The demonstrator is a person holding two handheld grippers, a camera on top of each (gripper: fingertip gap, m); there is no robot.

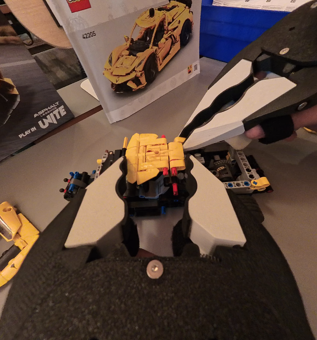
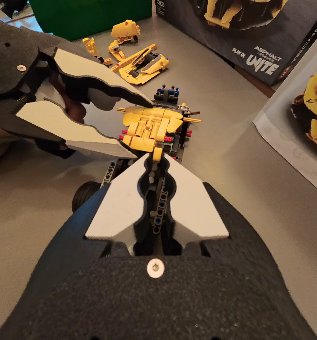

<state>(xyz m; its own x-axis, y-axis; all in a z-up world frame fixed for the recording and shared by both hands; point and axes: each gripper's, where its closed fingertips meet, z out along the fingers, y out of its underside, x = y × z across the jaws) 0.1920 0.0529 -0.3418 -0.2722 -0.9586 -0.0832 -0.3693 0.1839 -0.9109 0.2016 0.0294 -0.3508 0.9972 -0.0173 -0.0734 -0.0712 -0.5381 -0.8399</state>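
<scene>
A yellow panel assembly (image 1: 154,156) sits on top of a black and grey brick-built car chassis (image 1: 236,171) on the grey table. My left gripper (image 1: 155,159) straddles the assembly with a wide jaw gap. Its fingertips press the assembly's two sides, which also shows in the right wrist view (image 2: 143,131). My right gripper (image 2: 156,155) is nearly closed on a small yellow piece (image 2: 157,153) at the near end of the assembly (image 2: 150,128). It reaches over the chassis (image 2: 161,202). In the left wrist view it (image 1: 182,141) comes in from the upper right.
An instruction booklet (image 1: 135,73) stands behind the chassis, with a dark product box (image 1: 25,92) to its left and a blue bin (image 1: 227,36) to its right. Loose yellow body sections (image 2: 141,64) lie before a green bin (image 2: 89,16). A black wheel (image 2: 84,193) sits by the chassis. My two grippers' fingertips are within a few centimetres of each other.
</scene>
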